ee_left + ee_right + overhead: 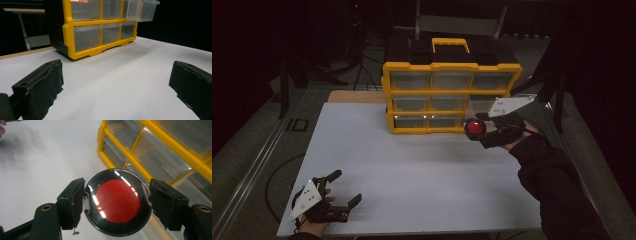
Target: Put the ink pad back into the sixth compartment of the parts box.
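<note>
While the right hand-held gripper [475, 129] hangs above the worktop [412, 165] just in front of the yellow drawer cabinet [451, 90], its jaws are clamped on the rim of a round case with a red disc inside [118, 202], one pad on each side, as the right gripper view shows. That case sits clear of the white surface, close to the cabinet's lower right corner in the high view. One clear drawer [141, 9] on the cabinet's right column stands pulled out past the yellow frame, jutting toward the front. The cabinet stands at the far edge of the white sheet, with a strip of wood showing behind it on the left. Between cabinet and near edge the white surface lies bare and wide. Near the front left corner the left hand-held gripper [347, 187] rests low by the worktop's near edge, jaws spread wide apart with nothing between them; the left gripper view shows bare sheet stretching from its pads [47, 82] to the cabinet
</note>
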`<state>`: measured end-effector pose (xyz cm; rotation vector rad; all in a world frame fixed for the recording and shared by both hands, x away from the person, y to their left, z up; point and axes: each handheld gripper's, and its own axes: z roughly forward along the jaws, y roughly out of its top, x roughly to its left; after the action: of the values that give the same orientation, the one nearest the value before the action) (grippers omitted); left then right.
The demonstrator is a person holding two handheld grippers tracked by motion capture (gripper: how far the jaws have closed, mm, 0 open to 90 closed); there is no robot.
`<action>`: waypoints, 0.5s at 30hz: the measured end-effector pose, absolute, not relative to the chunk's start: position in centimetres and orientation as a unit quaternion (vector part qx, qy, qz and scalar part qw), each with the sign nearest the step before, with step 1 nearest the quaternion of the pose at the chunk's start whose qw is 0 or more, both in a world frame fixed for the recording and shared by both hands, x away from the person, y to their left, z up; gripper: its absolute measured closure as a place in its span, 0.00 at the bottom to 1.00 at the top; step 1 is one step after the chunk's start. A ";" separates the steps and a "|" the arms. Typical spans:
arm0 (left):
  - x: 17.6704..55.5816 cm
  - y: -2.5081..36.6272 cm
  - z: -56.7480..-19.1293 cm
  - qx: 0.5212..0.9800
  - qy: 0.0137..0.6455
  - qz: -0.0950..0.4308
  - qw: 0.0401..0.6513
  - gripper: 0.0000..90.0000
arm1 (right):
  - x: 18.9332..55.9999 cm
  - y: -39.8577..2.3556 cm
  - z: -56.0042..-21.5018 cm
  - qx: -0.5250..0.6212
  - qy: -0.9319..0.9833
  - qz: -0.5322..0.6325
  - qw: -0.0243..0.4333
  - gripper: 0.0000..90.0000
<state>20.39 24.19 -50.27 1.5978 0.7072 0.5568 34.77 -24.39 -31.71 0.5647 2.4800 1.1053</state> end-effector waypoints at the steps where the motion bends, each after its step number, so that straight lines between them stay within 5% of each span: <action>1: 20.4 24.2 -50.3 0.692 0.306 0.241 0.608 0.00 | 34.8 -24.4 -31.7 0.200 0.879 0.392 0.183 0.34; 15: 20.4 24.1 -50.3 0.693 0.305 0.240 0.608 0.00 | 37.2 -26.7 -29.7 0.244 0.863 0.389 0.208 0.34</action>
<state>20.39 24.14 -50.27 1.6006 0.7036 0.5556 37.18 -26.66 -29.67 0.6787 2.4025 1.0835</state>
